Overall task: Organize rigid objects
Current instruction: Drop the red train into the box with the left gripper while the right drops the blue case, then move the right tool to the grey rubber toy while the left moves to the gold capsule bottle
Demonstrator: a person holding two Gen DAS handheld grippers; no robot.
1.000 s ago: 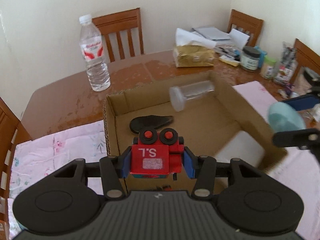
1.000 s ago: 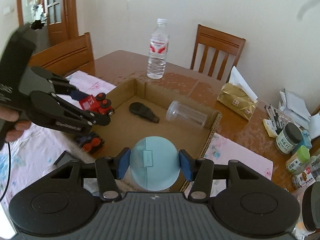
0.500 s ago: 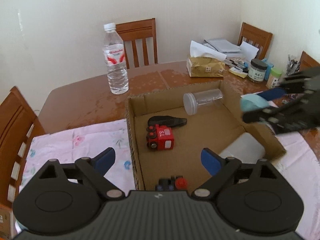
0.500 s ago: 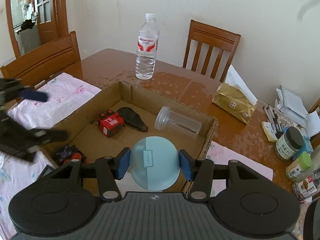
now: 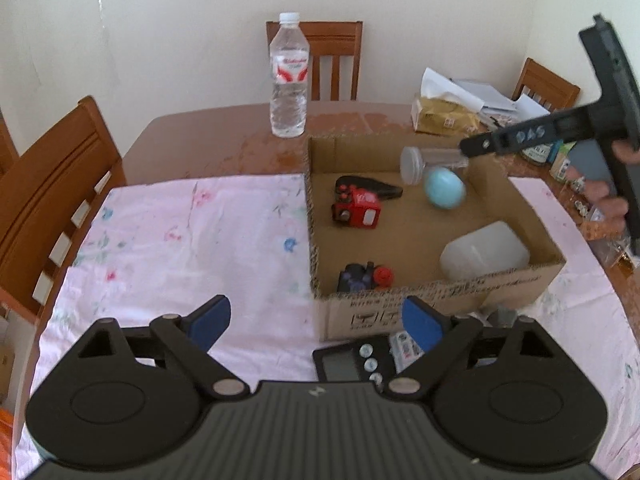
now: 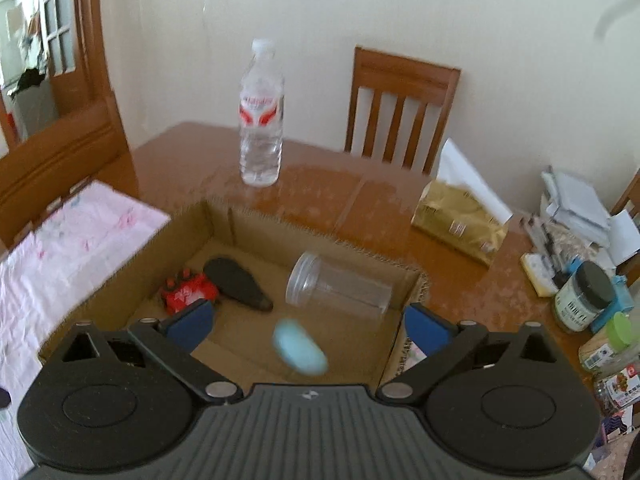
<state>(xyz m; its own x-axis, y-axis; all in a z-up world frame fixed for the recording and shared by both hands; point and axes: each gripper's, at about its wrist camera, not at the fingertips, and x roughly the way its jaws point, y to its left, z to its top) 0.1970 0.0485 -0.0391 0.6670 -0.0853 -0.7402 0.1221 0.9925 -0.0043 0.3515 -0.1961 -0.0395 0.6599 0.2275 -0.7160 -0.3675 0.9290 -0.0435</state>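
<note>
Both grippers' fingers [image 5: 210, 316] [image 6: 428, 322] spread wide, empty

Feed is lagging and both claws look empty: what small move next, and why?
Probably lower the left claw toward the black gadget lying on the cloth just outside the box. Both claws are open, the blue egg is already in the box beside the red toy, and that gadget looks like the nearest item not yet boxed.

Take the cardboard box [image 5: 436, 300] as your landmark. Inside it, the toy train [image 5: 357, 213] sits near its left wall, the flat case [image 5: 376, 189] just behind the train, and the jar [image 5: 430, 160] lies along its far wall. The water bottle [image 5: 289, 80] stands behind the box; the cloth [image 5: 180, 240] spreads to its left.
</note>
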